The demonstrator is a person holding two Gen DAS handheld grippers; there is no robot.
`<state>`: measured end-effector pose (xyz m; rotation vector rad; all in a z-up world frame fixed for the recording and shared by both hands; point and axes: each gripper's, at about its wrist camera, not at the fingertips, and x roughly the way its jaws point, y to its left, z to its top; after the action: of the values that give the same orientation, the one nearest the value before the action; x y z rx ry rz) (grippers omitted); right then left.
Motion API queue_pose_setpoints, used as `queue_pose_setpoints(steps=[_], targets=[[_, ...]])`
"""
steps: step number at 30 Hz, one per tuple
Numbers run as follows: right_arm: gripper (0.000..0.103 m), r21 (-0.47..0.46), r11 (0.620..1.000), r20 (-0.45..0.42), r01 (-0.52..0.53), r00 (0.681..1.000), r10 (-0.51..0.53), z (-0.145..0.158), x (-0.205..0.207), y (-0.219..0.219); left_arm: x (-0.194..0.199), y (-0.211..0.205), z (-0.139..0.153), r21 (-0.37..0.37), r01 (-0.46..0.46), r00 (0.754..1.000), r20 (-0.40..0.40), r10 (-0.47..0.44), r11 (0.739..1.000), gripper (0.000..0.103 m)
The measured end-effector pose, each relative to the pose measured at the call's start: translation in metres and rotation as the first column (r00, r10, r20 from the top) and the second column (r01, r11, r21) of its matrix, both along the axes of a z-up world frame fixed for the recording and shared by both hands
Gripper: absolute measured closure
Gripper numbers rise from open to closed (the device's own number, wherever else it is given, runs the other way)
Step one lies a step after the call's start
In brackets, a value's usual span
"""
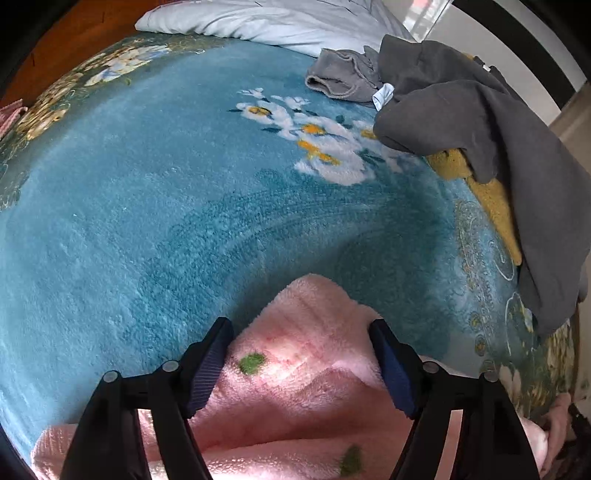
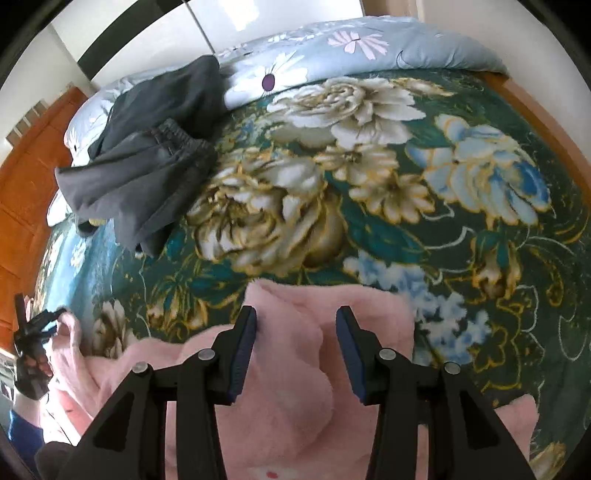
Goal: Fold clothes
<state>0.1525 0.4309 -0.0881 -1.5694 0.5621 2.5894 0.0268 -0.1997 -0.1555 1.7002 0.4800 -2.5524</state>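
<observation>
A fluffy pink garment (image 1: 295, 369) lies on a bed covered by a blue flowered blanket (image 1: 147, 203). The left claw (image 1: 301, 365) stands wide, its fingers on either side of a raised fold of the pink cloth, not closed on it. The right claw (image 2: 295, 354) is also wide over another bunched part. Grey clothes (image 1: 480, 122) are heaped at the blanket's far edge, near a pale quilt (image 1: 258, 22).

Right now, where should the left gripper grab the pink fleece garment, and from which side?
Judging by the left wrist view, grip the pink fleece garment at its rounded far corner, coming in low from the near side. That edge lies raised on the blue blanket, already between the open left gripper fingers, so closing should catch it.
</observation>
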Motion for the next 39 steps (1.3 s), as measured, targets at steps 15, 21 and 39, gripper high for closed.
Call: queue_pose_setpoints(steps=[15,21,39], targets=[[0.095,0.052,0.998,-0.078,-0.036,0.996,0.040,0.021,-0.014,-0.014,0.027,-0.021,0.059,-0.030,-0.151,0.965,-0.219,0.141,0.988,0.088],[0.096,0.033,0.989,-0.397,0.146,0.910,-0.121,0.116,0.046,0.037,0.045,-0.063,0.103,0.037,-0.253,0.903,-0.351,0.249,0.967,0.089],[0.064,0.020,0.944,-0.131,0.329,0.937,-0.324,0.005,0.102,0.084,0.058,-0.062,0.025,0.057,-0.262,0.949,-0.166,0.267,0.964,0.089]])
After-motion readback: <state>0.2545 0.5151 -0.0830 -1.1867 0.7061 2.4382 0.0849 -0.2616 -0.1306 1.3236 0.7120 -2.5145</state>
